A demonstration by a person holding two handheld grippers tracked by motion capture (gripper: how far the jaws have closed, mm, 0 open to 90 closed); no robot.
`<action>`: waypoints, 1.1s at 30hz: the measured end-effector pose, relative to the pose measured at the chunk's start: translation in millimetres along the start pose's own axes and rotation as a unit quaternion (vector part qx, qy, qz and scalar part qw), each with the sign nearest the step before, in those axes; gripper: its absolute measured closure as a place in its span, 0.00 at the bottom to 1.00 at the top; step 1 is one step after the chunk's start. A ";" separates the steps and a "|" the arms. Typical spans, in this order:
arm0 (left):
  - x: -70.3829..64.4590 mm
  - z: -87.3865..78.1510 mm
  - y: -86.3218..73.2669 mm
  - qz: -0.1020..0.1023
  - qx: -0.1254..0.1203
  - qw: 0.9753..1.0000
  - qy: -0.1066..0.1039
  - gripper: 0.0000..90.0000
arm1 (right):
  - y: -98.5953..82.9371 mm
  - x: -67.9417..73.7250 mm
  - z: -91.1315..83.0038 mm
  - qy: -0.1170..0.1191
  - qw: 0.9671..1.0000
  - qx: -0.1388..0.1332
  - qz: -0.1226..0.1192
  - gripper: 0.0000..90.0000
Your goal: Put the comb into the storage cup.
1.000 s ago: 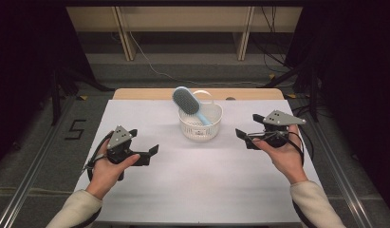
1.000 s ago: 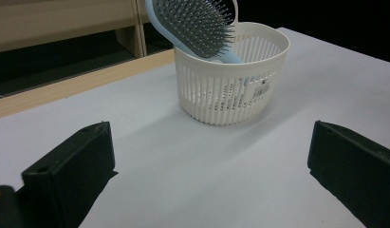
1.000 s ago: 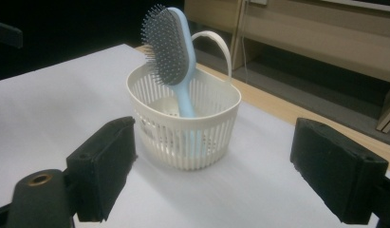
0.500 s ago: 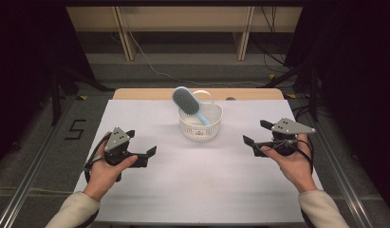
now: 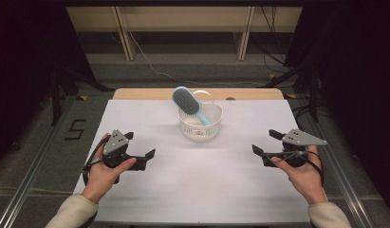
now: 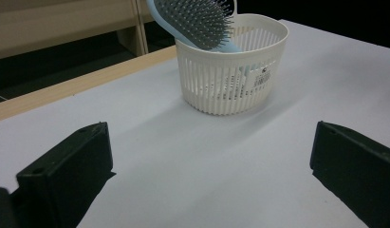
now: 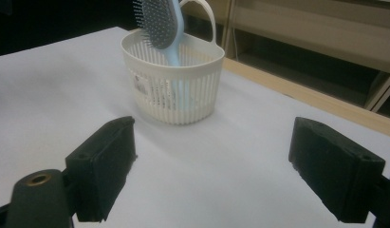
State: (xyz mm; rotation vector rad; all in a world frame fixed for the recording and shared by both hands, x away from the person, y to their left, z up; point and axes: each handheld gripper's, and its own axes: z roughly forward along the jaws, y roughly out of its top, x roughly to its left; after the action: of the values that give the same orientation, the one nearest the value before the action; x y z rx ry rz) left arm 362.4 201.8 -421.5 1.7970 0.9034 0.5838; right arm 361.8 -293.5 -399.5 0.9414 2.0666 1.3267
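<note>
A white slatted basket stands at the far middle of the white table top. A light blue hairbrush leans in it, handle down, its bristled head sticking out over the far-left rim. My left gripper is held low at the front left, open and holding nothing. At the right, my right gripper is open too, with nothing between its jaws. The left gripper view has the basket and brush ahead of the open gripper. In the right gripper view they stand beyond the jaws: basket, brush, gripper.
A strip of bare wood edges the table's far side, with dark floor, cables and frame legs beyond. The basket carries a small label on its side and a loop handle.
My right gripper has drawn back to the right and toward the table's near edge, away from the basket. The left gripper has shifted only slightly. Basket and brush have not moved.
</note>
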 end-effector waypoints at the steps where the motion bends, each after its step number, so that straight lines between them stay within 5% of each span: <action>1: 0.1 -0.3 -0.2 0.000 0.000 1.000 0.000 0.00 | -1.8 0.2 -1.1 0.000 1.000 0.000 0.002 0.18; 17: 0.0 -1.3 -7.9 0.006 0.008 1.000 0.002 0.00 | -32.1 1.3 -13.4 -0.007 1.000 0.016 0.014 0.19; 33: -1.1 2.8 -10.4 0.008 0.013 1.000 0.000 0.00 | -37.7 4.3 -13.6 -0.006 1.000 0.020 0.014 0.19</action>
State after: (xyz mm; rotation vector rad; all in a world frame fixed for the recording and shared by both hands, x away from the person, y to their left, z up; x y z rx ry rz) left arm 360.6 201.7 -432.2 1.8299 0.9000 0.5845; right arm 338.8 -308.6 -428.9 0.9953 2.0845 1.2956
